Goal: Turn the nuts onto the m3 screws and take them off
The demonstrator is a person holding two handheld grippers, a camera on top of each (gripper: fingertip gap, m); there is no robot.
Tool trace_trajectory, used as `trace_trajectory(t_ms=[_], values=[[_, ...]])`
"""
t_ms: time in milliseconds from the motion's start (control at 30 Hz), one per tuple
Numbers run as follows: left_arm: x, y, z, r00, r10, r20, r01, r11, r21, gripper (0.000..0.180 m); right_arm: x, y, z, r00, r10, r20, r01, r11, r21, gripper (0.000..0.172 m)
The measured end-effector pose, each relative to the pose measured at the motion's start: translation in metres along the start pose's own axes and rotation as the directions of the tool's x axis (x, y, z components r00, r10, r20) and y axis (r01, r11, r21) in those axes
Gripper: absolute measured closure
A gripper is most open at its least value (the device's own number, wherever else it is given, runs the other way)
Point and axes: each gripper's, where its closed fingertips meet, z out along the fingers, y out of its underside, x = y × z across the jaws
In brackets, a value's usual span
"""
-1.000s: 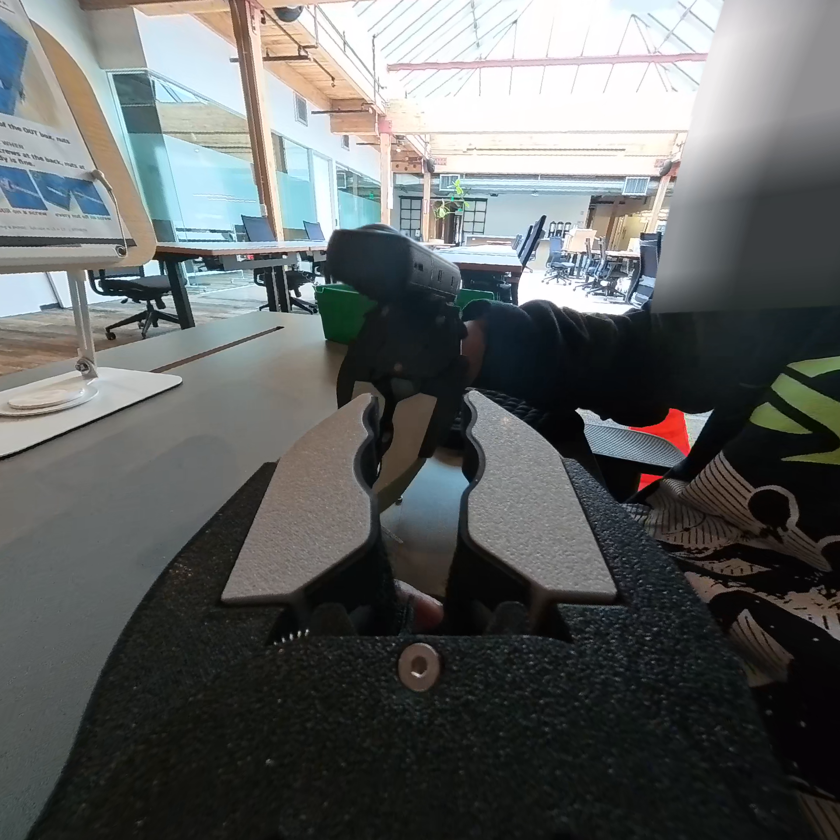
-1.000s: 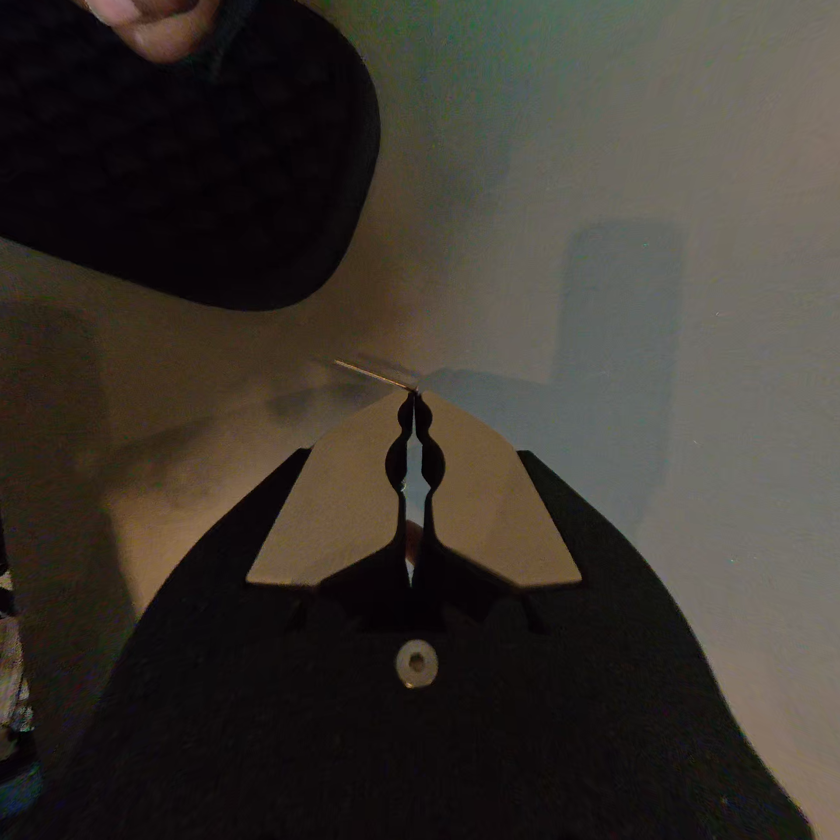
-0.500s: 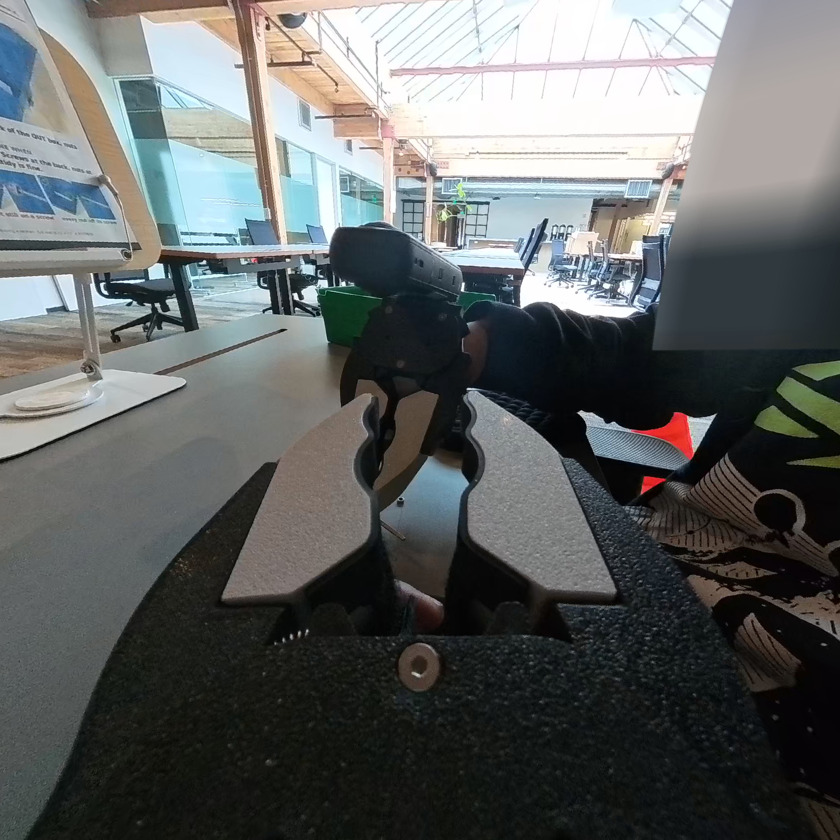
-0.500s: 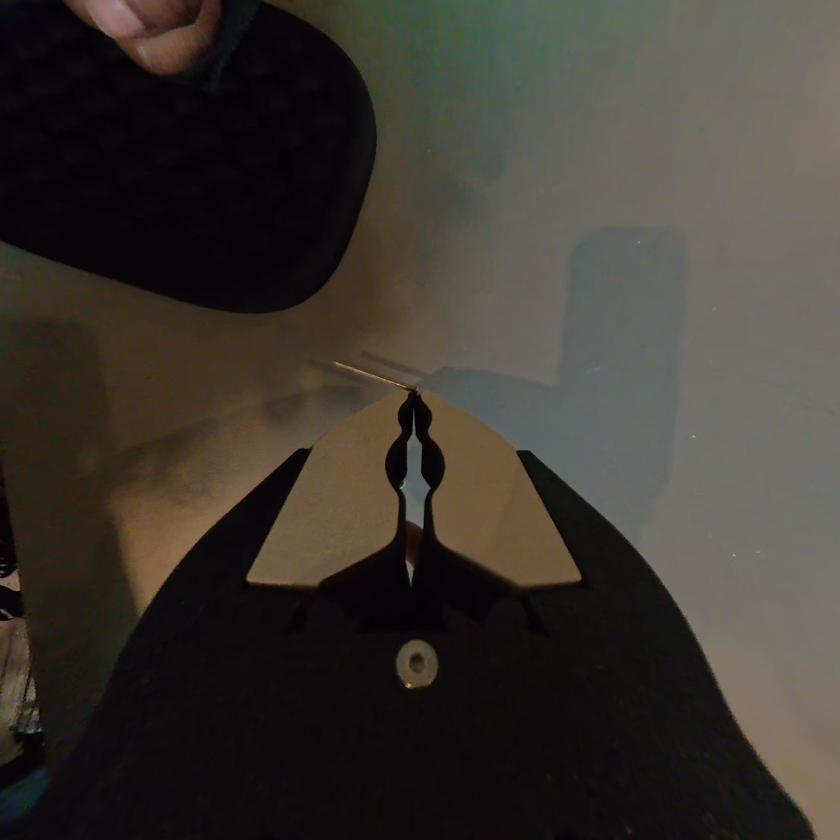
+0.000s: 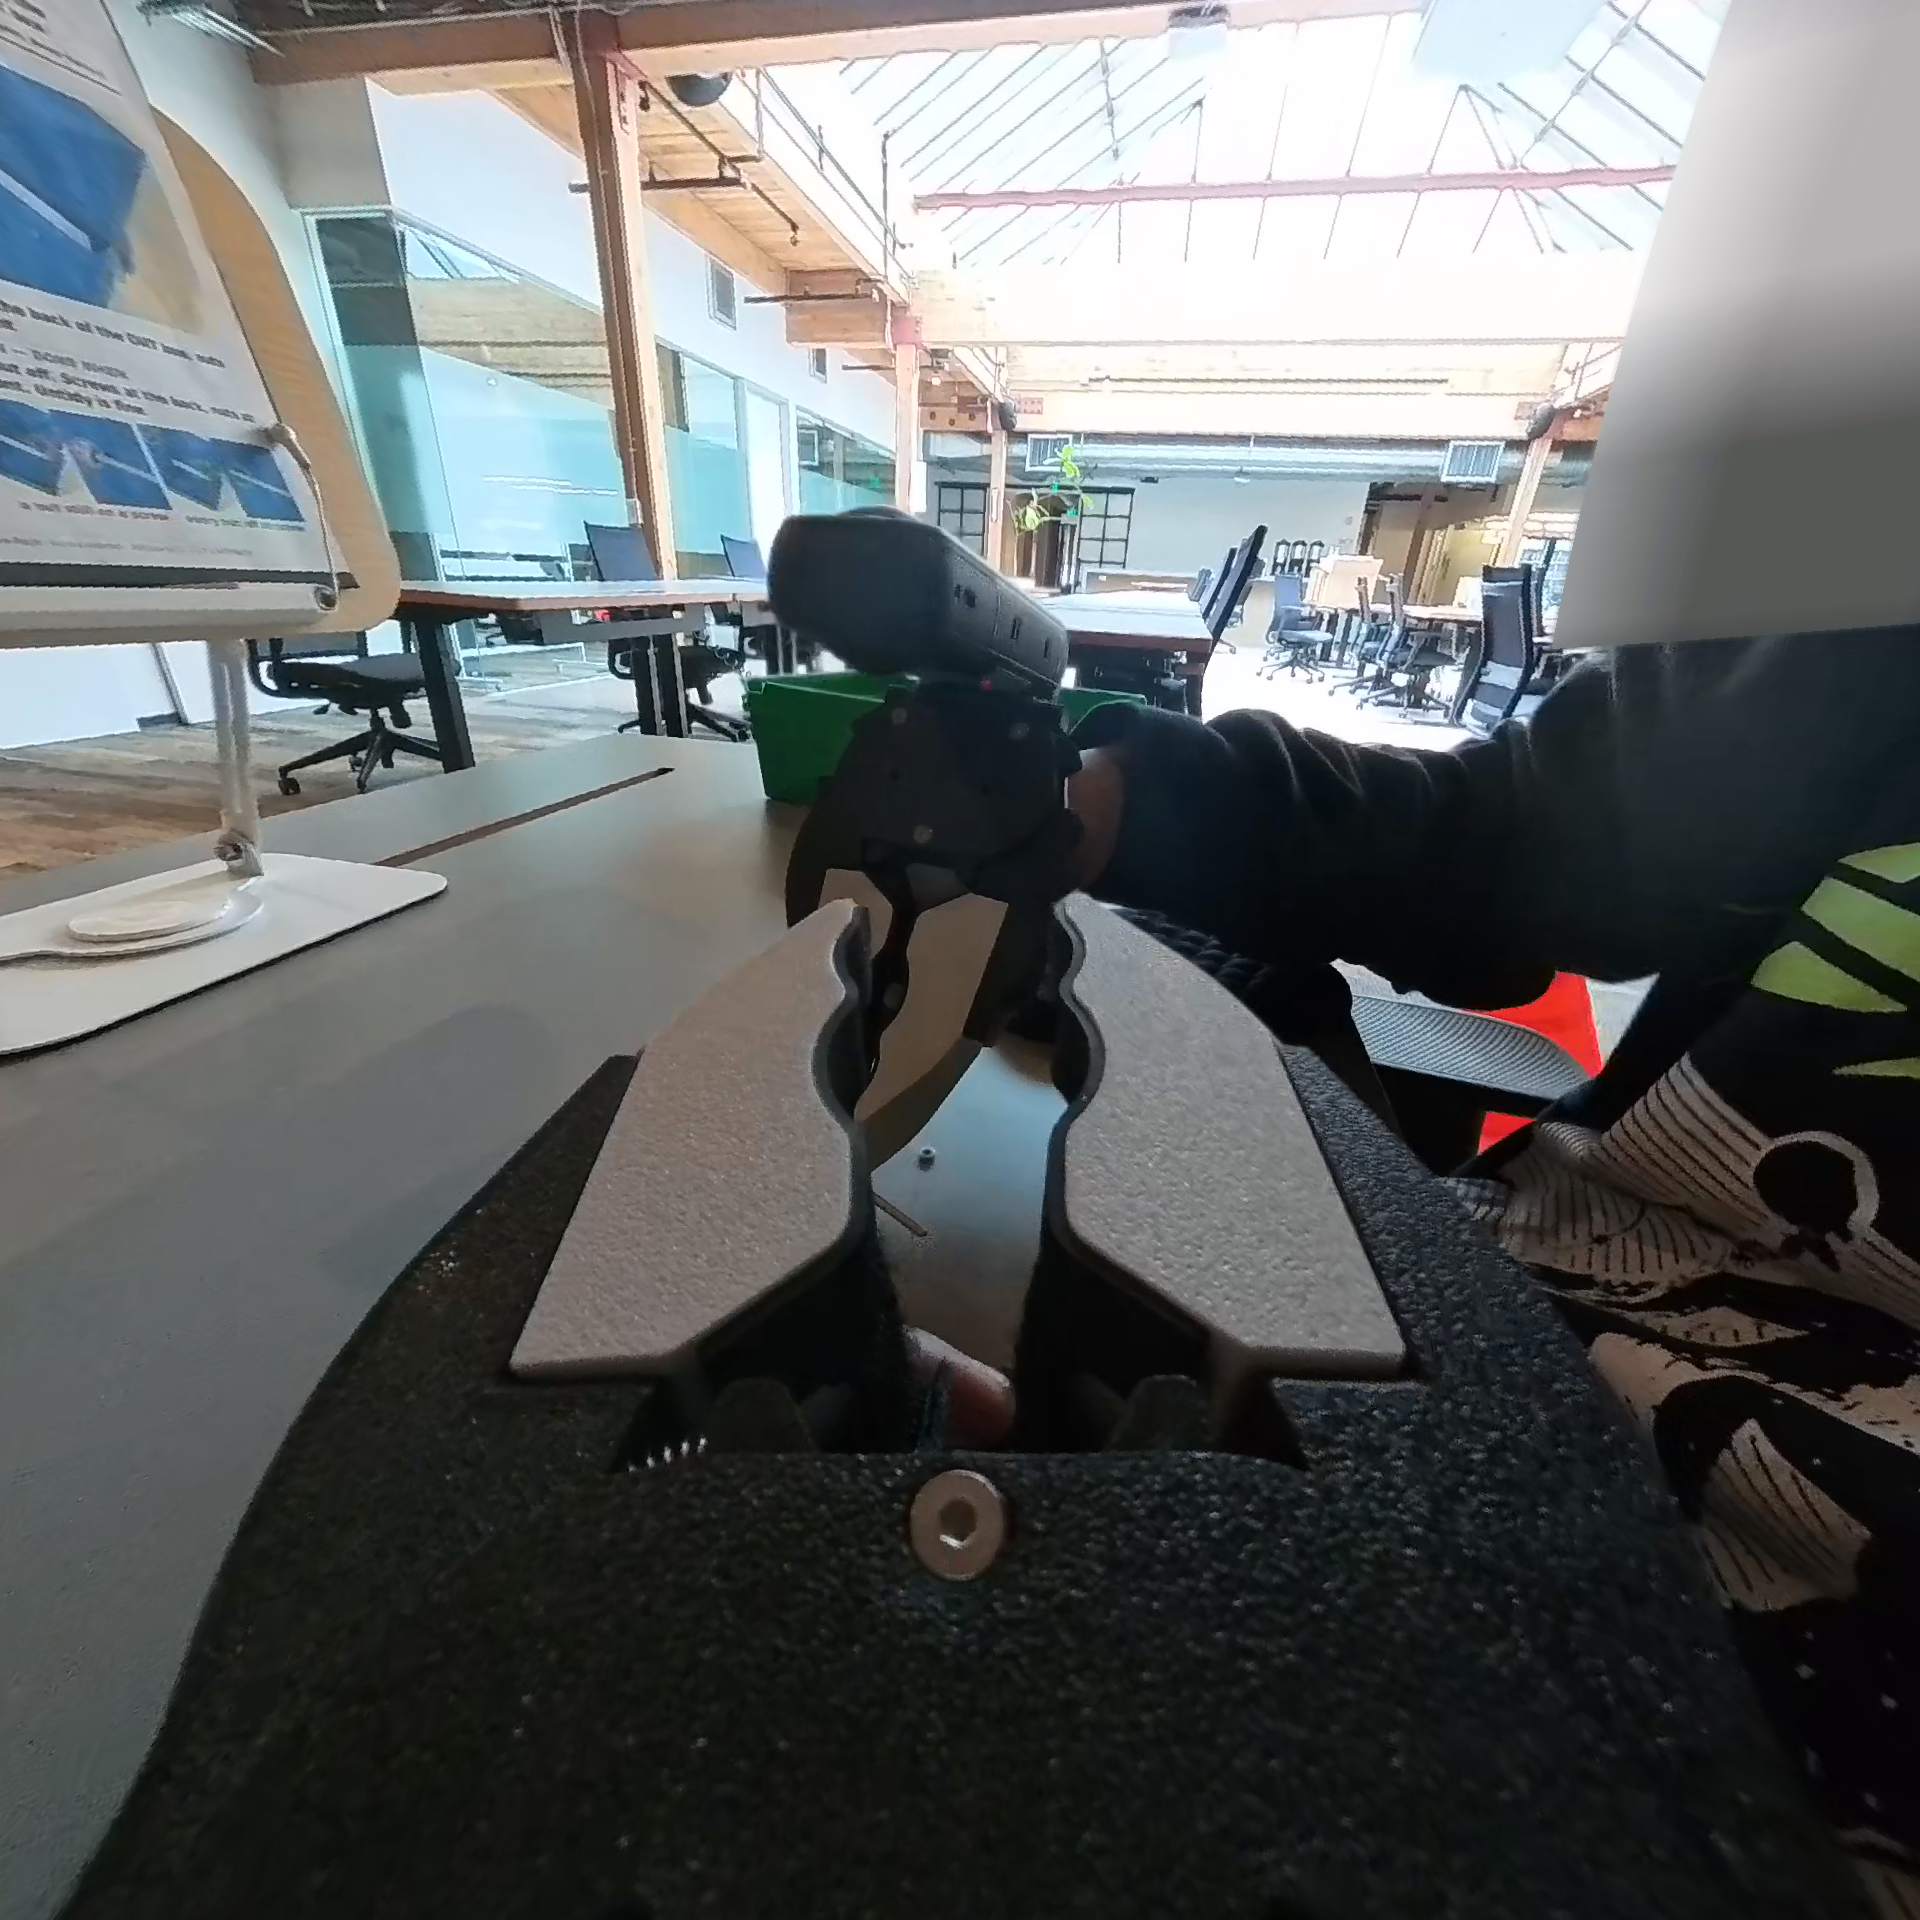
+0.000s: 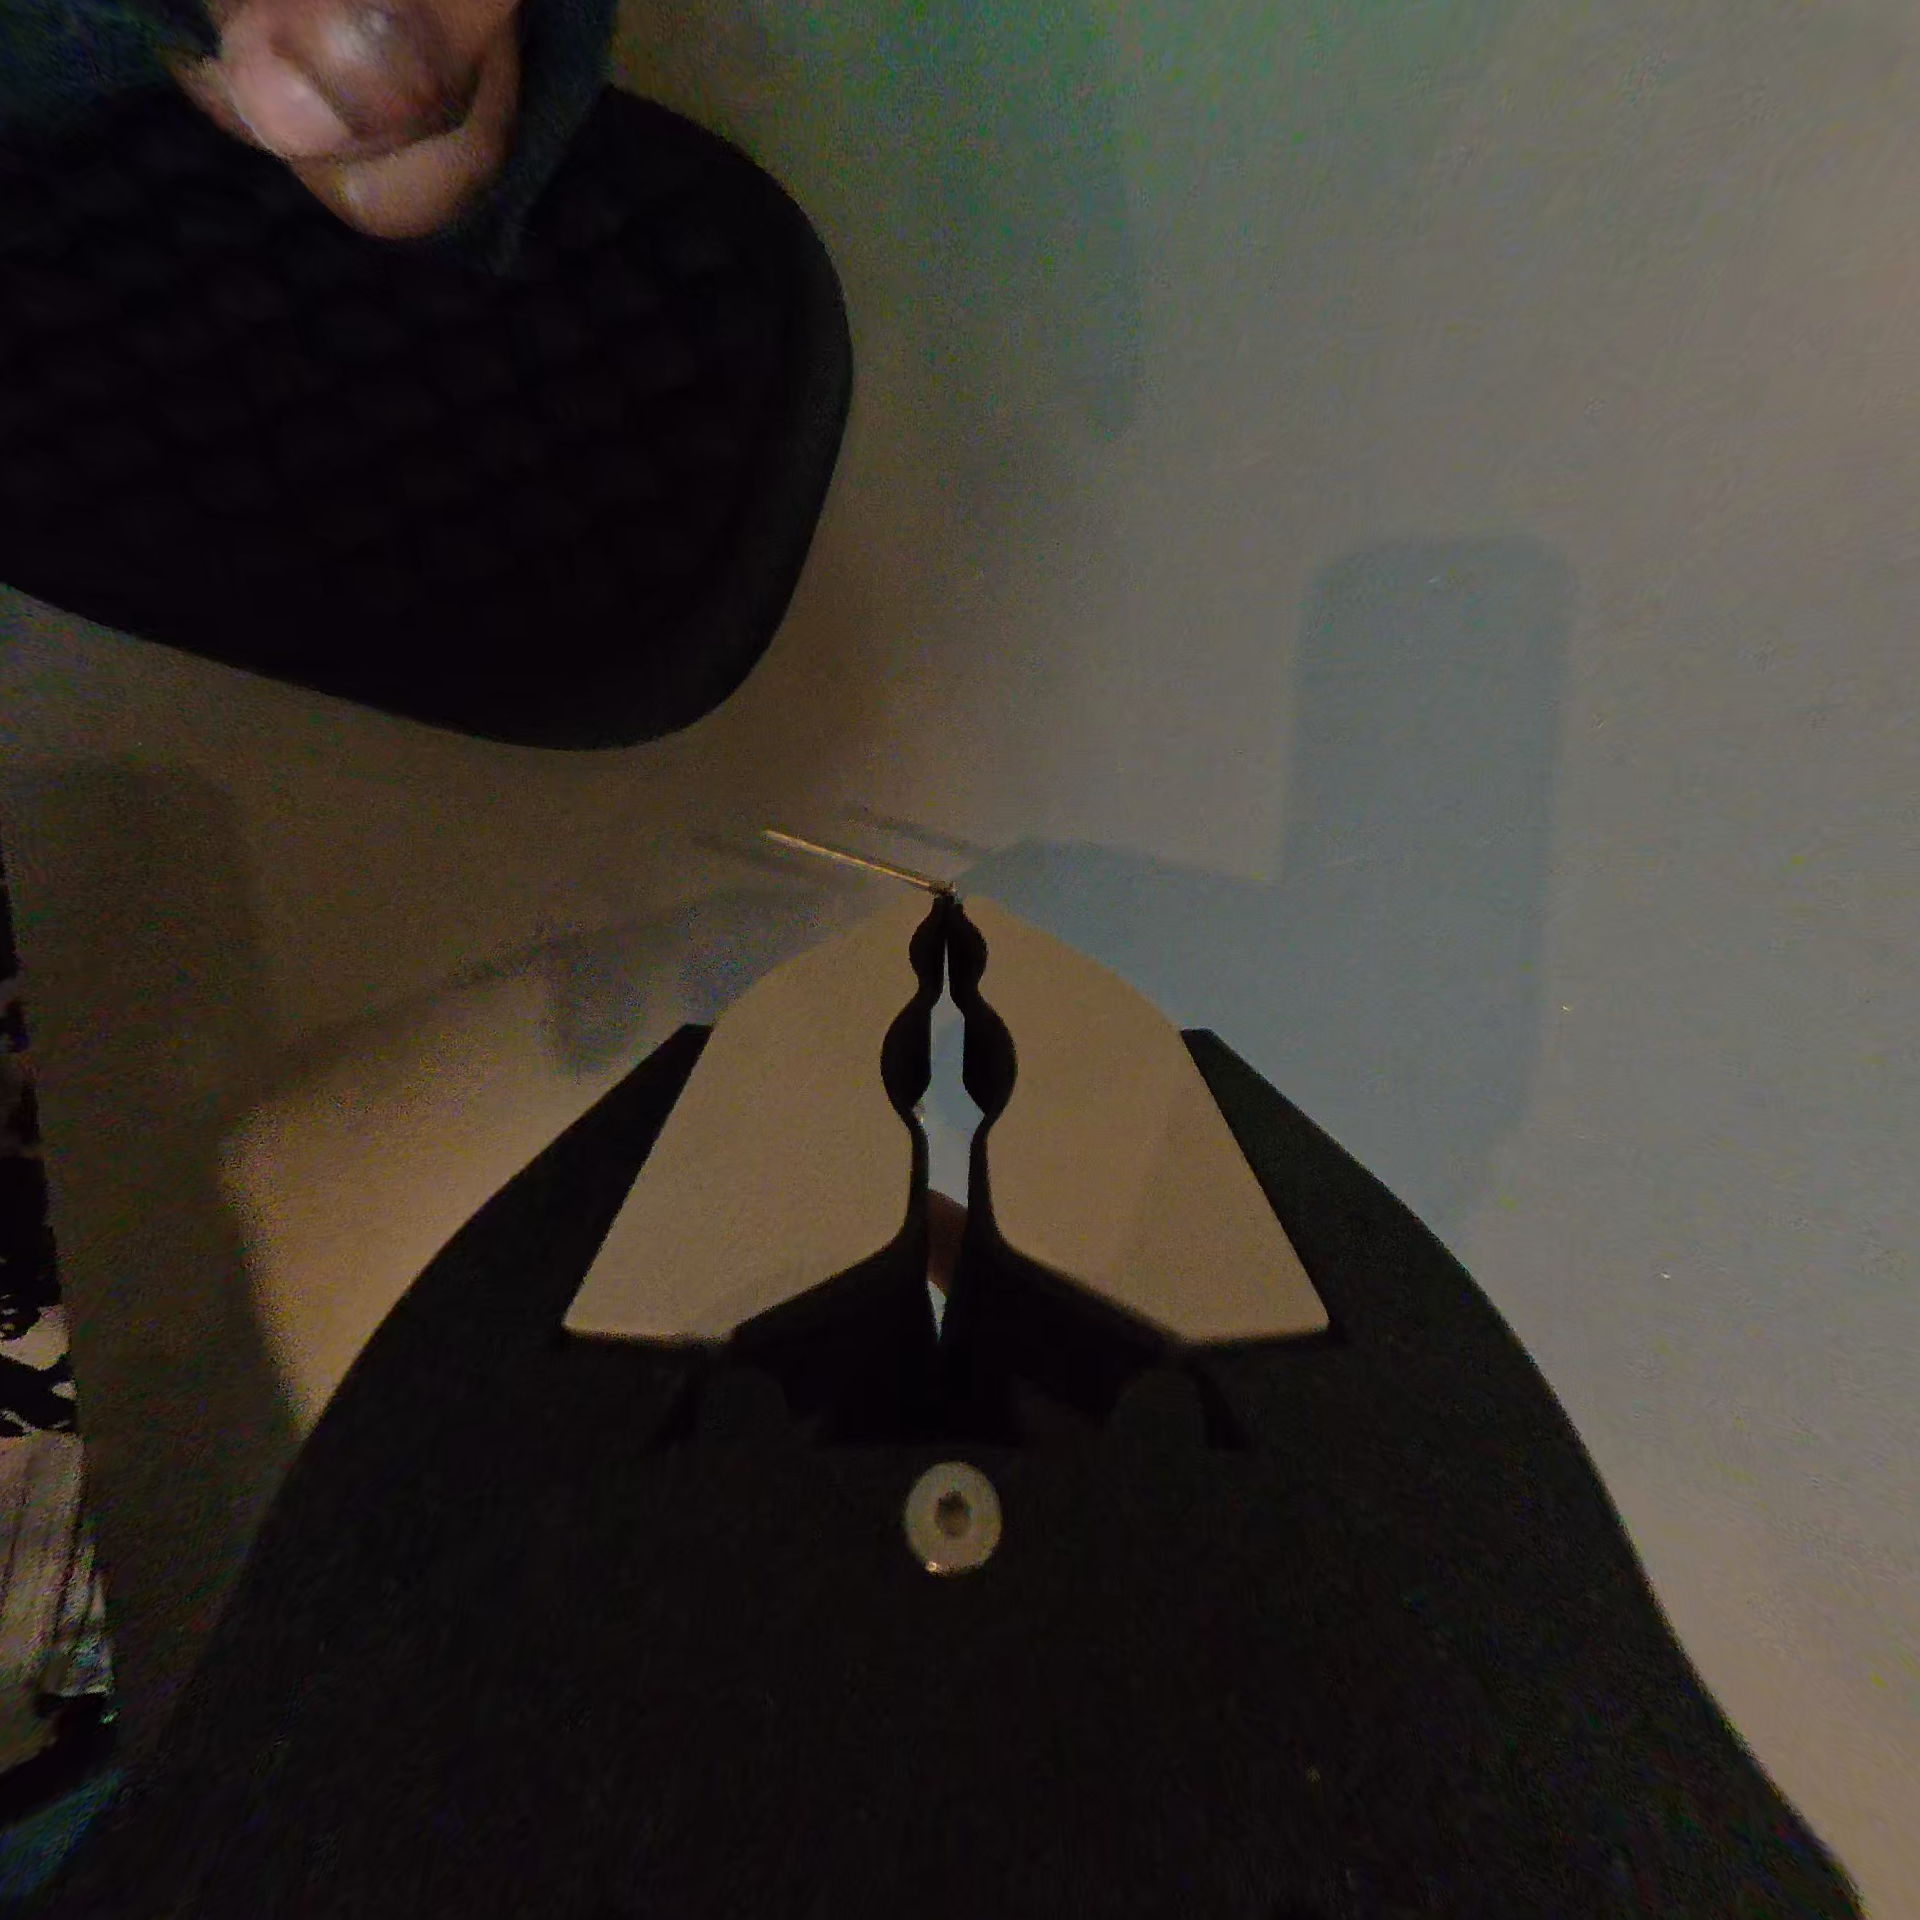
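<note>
2 grippers (image 5: 958, 997) (image 6: 948, 902), 1 screw (image 6: 842, 858), 1 nut (image 5: 927, 1155), 1 green bin (image 5: 805, 732), 1 sign stand (image 5: 234, 790).

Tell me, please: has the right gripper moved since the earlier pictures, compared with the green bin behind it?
No. In the left wrist view the right gripper sits in front of the green bin just as before, tips down at the table.

Rough, grainy black plastic covers the left gripper (image 5: 961, 997) body, its grey fingers (image 5: 717, 1164) matt and finely textured. Beneath them the table (image 5: 312, 1091) looks smooth, matt grey. Beyond the table, wooden beams (image 5: 623, 343) and a glossy green plastic bin (image 5: 800, 738).
</note>
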Motion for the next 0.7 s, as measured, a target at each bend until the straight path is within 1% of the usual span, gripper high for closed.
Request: trace_trajectory(t_ms=[133, 267, 333, 467, 533, 600, 633, 700], values=[[-0.002, -0.004, -0.002, 1.000, -0.013, 0.008, 0.012, 1.000, 0.027, 0.149, 0.001, 0.000, -0.004, 1.000, 0.002, -0.013, -0.002, 1.000, 0.006, 0.172], [-0.003, -0.003, -0.002, 1.000, -0.011, 0.009, 0.011, 1.000, 0.023, 0.149, 0.000, 0.001, -0.006, 1.000, 0.003, -0.011, -0.003, 1.000, 0.009, 0.172], [-0.003, -0.003, -0.002, 1.000, -0.014, 0.010, 0.014, 1.000, 0.022, 0.149, 0.001, -0.003, -0.009, 1.000, -0.002, -0.028, 0.003, 0.999, 0.038, 0.172], [-0.004, -0.003, -0.002, 1.000, -0.008, 0.024, 0.007, 1.000, 0.020, 0.147, -0.001, -0.014, -0.022, 1.000, 0.016, -0.014, -0.014, 0.994, 0.107, 0.172], [-0.006, -0.003, -0.002, 0.999, 0.014, 0.044, -0.015, 1.000, 0.022, 0.143, -0.002, -0.024, -0.030, 0.997, 0.066, 0.027, -0.070, 0.980, 0.186, 0.172], [-0.005, -0.006, -0.002, 0.996, 0.068, 0.065, -0.070, 0.997, 0.038, 0.142, -0.005, -0.038, -0.041, 0.986, 0.127, 0.106, -0.153, 0.944, 0.291, 0.172], [-0.005, -0.008, -0.003, 0.991, 0.106, 0.078, -0.110, 0.993, 0.046, 0.142, -0.009, -0.046, -0.046, 0.974, 0.152, 0.170, -0.203, 0.917, 0.344, 0.172], [-0.003, -0.008, -0.002, 0.978, 0.186, 0.091, -0.191, 0.981, 0.047, 0.144, -0.022, -0.061, -0.059, 0.922, 0.179, 0.343, -0.322, 0.847, 0.422, 0.172]])
